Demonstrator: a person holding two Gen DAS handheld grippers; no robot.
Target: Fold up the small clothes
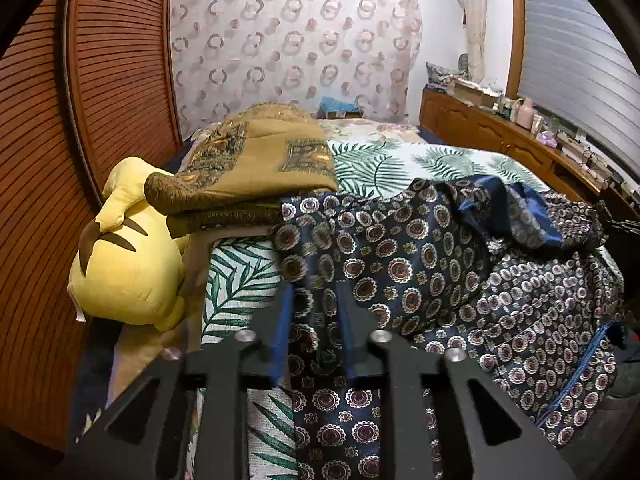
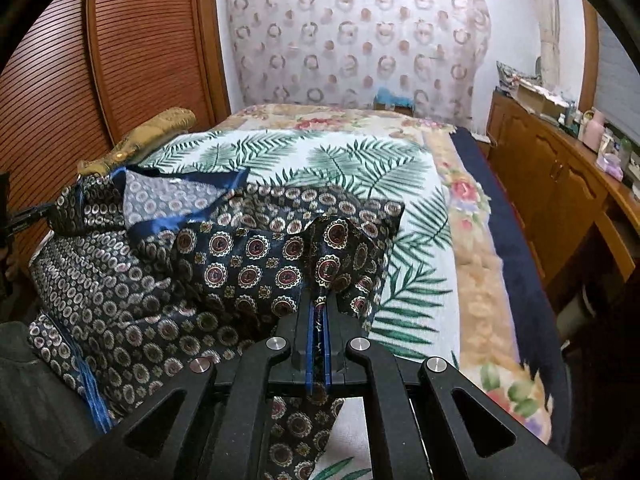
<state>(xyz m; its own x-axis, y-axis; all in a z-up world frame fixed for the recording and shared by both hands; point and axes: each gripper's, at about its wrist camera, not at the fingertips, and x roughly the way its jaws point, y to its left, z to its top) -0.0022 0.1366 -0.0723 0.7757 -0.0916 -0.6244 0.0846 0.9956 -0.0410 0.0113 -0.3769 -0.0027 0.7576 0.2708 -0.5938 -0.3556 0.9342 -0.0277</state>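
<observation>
Navy medallion-print garment [image 2: 248, 264] lies crumpled on the palm-leaf sheet [image 2: 352, 160] of the bed. Right gripper [image 2: 319, 312] fingers are clamped on its edge; left gripper [image 1: 314, 300] fingers stand apart, astride a fold.

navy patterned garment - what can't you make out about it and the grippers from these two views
- Garment type and full outline: the navy patterned garment lies bunched in both views, and its near end is hidden under the gripper bodies.
- Left gripper: jaws stand apart with cloth between them, but motion blur hides whether the fingers touch it.
- Right gripper: shut on a fold; how deep the fold reaches is hidden by the fingers.
</observation>
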